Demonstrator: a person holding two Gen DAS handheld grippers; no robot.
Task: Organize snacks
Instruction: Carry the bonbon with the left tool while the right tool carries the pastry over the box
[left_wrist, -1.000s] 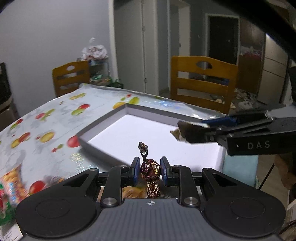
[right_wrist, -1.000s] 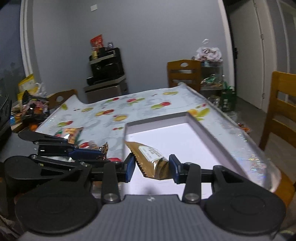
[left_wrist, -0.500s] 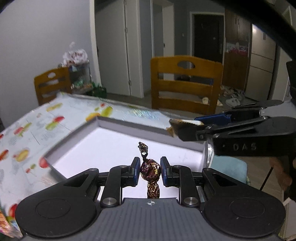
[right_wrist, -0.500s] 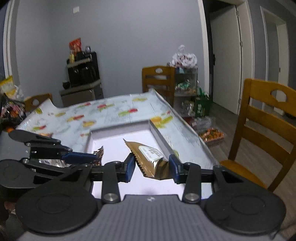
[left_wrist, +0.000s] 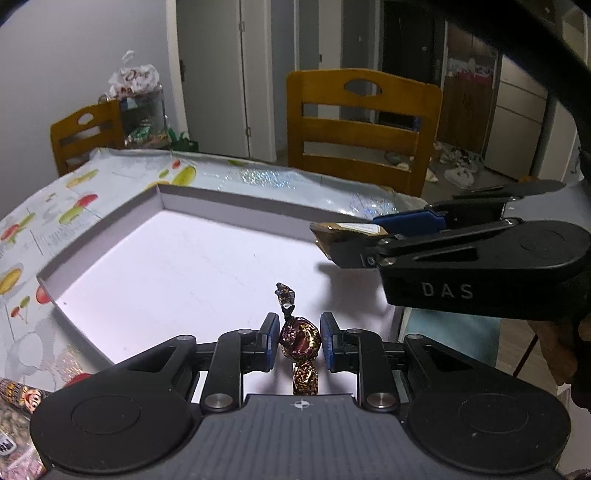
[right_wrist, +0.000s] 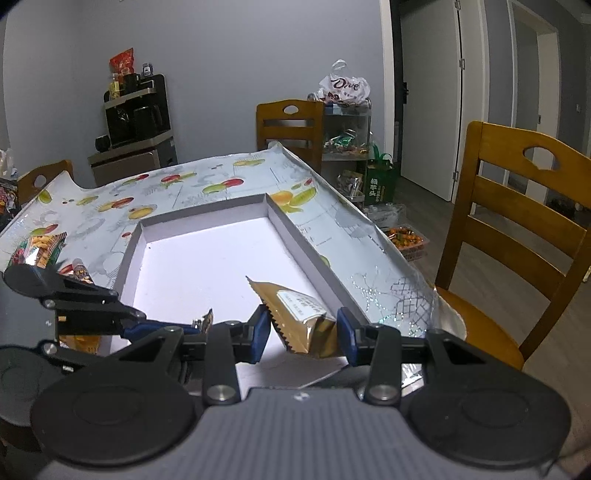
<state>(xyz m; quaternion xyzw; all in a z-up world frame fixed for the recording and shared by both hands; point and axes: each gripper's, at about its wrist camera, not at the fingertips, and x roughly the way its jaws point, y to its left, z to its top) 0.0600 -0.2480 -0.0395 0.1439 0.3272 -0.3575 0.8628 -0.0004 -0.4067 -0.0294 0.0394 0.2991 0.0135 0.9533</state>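
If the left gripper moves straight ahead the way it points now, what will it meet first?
Probably the white floor of the shallow box, then its far wall. The left gripper, holding a wrapped candy, points over the box; the right gripper is off to the side. Depth is unclear.

— What have I got in view?
— A foil-wrapped candy (left_wrist: 299, 339), dark maroon and gold, upright at my lower centre frame with its twisted end up.
— And the other?
— A gold packet (right_wrist: 301, 317) with a serrated edge and white label, tilted, lower centre, over the shallow white tray (right_wrist: 207, 254).
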